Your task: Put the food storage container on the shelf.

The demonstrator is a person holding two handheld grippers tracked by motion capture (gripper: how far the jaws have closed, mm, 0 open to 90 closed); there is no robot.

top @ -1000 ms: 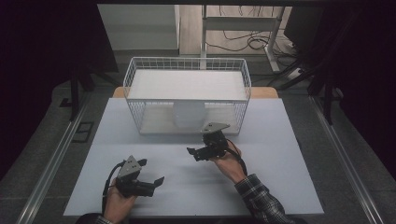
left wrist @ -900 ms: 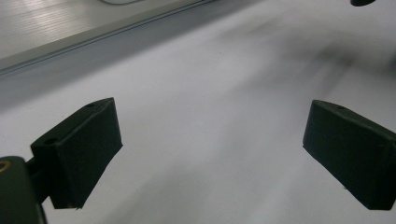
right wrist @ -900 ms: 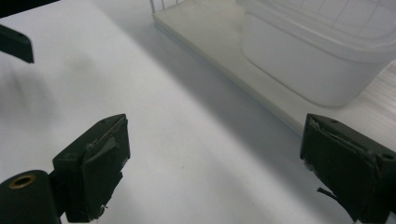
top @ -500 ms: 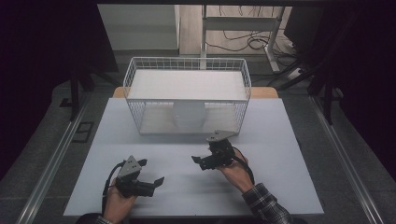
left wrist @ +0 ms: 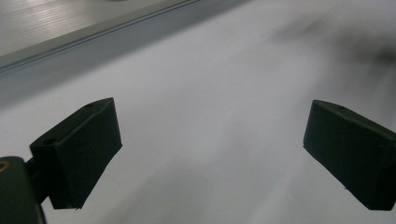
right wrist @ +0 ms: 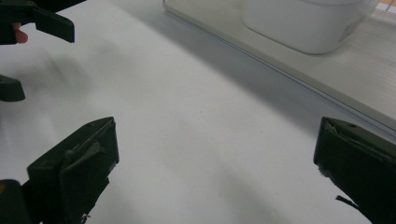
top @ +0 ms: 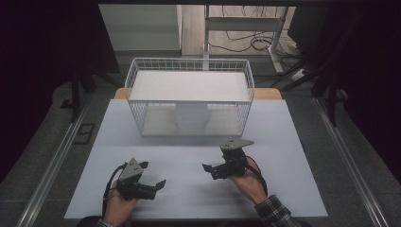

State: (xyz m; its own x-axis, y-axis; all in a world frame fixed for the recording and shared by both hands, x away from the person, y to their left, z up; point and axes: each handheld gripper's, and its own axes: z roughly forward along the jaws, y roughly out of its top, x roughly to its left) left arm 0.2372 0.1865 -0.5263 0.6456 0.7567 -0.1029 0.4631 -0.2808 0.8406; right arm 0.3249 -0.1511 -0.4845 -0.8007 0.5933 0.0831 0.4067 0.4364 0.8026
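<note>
Nearest the person's edge of the white table [top: 283, 123], the left gripper [top: 153, 185] sits low over the surface at the near left, held in the left hand [top: 118, 203], its jaws pointing toward the right and standing well apart with nothing between them. Its own view shows the same: two black pads wide apart over bare white tabletop [left wrist: 210, 140].

Slightly farther in and to the right, the right gripper [top: 213, 170] is held in the right hand [top: 248, 182], a plaid cuff [top: 274, 213] at the wrist. It points left, toward the other gripper, with the grey plate on top. Its jaws have just been opening and now stand wide apart, with nothing between them; the right gripper view shows only tabletop in the gap, and the left gripper [right wrist: 28, 42] farther off at that picture's upper left.

Farther back, in the middle of the table, stands a white wire basket [top: 189, 64]. Inside it, on its floor near the front wall, sits a white round container [top: 190, 118], well apart from both grippers. The same container [right wrist: 303, 23] shows at the top of the right gripper view, behind the basket's lower edge.
</note>
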